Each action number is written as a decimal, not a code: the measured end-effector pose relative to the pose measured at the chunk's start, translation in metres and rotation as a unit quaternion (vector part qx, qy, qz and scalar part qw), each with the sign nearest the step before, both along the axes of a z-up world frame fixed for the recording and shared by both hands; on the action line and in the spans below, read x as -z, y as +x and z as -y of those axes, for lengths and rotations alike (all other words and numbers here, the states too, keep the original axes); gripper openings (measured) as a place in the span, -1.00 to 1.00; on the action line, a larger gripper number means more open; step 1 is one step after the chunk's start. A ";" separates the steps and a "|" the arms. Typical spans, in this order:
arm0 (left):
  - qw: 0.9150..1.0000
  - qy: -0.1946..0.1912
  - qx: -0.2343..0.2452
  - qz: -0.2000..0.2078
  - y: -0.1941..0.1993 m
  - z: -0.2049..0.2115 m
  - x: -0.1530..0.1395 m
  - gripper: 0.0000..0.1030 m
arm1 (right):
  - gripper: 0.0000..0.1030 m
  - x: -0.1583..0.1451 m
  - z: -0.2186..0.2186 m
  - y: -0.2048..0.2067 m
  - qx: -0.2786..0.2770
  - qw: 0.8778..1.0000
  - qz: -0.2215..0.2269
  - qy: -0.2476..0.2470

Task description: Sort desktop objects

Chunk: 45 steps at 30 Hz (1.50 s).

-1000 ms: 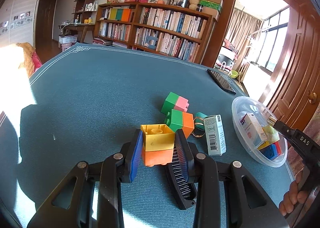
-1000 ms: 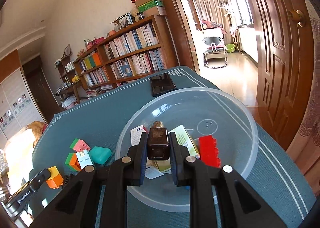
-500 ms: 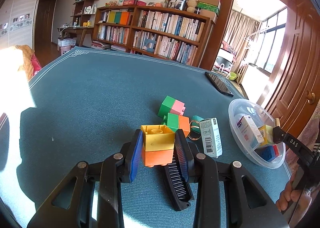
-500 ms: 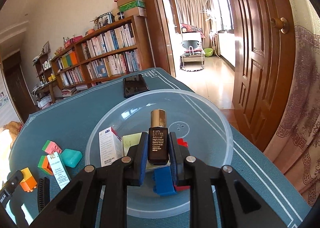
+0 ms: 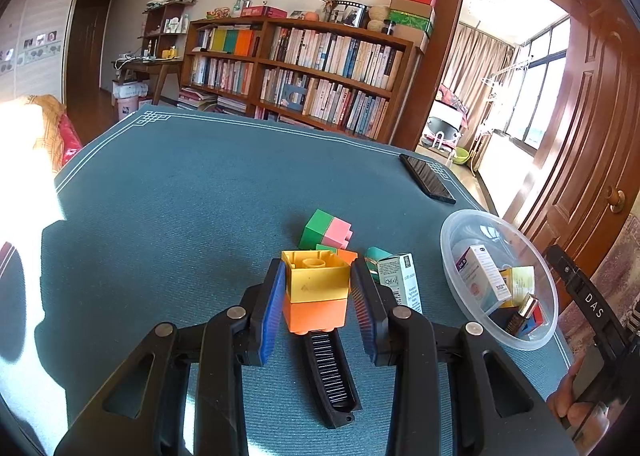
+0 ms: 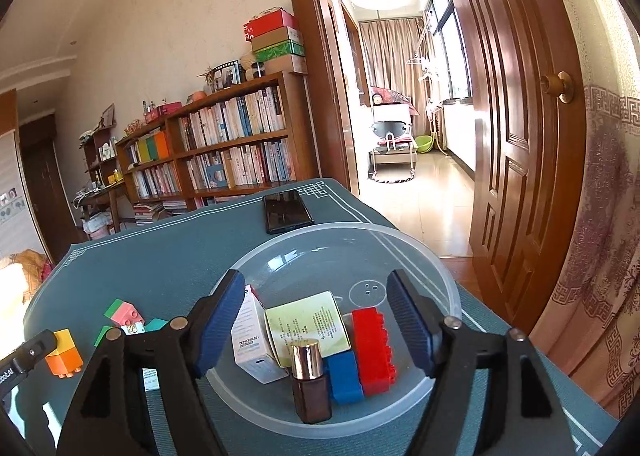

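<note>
Left wrist view first: your left gripper (image 5: pixel 316 292) is pinching a yellow-on-orange stacked plastic building block (image 5: pixel 315 290), blue pads tight against both of its sides, holding it above the teal woven tablecloth (image 5: pixel 180 215). Under the block lies a black plastic comb (image 5: pixel 330 376), stretched toward the camera. Just beyond the block sits a green-and-pink block pair (image 5: pixel 325 230), with another green-and-orange block (image 5: pixel 334 250) peeking out right behind the one you hold. To the right of your fingers stands a white carton with small print (image 5: pixel 402 284), a teal rounded case (image 5: pixel 376 255) tucked behind it. Farther right is the clear round plastic bowl (image 5: pixel 452 256), already loaded with small boxes, and a black phone (image 5: pixel 427 178) lies near the far table edge. At the frame's right edge your other hand (image 5: pixel 576 408) grips the black handle of the second tool. Now the right wrist view: your right gripper (image 6: pixel 316 316) is opening, its jaws spread wide over the bowl (image 6: pixel 444 280) with nothing pressed between the pads. Below them, inside the bowl, a small dark brown glass bottle with a gold cap (image 6: pixel 310 380) stands upright by the near rim, touching a blue block (image 6: pixel 344 376) beside a red studded brick (image 6: pixel 374 350). A white medicine box (image 6: pixel 250 340) and a pale yellow-green packet (image 6: pixel 308 322) lean behind the bottle.
</note>
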<state>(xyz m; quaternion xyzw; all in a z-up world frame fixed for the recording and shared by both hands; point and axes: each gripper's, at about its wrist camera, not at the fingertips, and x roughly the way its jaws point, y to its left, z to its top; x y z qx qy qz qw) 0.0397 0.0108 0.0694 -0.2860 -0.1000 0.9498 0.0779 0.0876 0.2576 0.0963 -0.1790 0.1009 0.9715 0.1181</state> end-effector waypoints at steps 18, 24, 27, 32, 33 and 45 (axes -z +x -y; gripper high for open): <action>0.996 -0.031 0.078 -0.032 -0.011 -0.073 -0.036 -0.29 | 0.64 0.004 -0.028 0.000 0.052 0.997 0.015 -0.049; 0.994 -0.023 0.108 -0.026 -0.020 -0.092 -0.036 -0.29 | 0.67 0.003 -0.037 0.001 0.084 0.995 0.016 -0.050; 0.992 -0.020 0.123 -0.028 -0.025 -0.100 -0.037 -0.29 | 0.68 0.004 -0.047 0.003 0.104 0.993 0.018 -0.061; 0.988 -0.018 0.150 -0.034 -0.036 -0.120 -0.043 -0.29 | 0.68 0.000 -0.059 0.011 0.134 0.989 0.002 -0.070; 0.987 -0.017 0.156 -0.035 -0.038 -0.124 -0.044 -0.29 | 0.68 -0.001 -0.060 0.013 0.138 0.988 -0.001 -0.070; 0.986 0.020 0.166 0.020 -0.045 -0.111 -0.030 0.37 | 0.70 -0.003 -0.055 0.012 0.117 0.990 -0.013 -0.071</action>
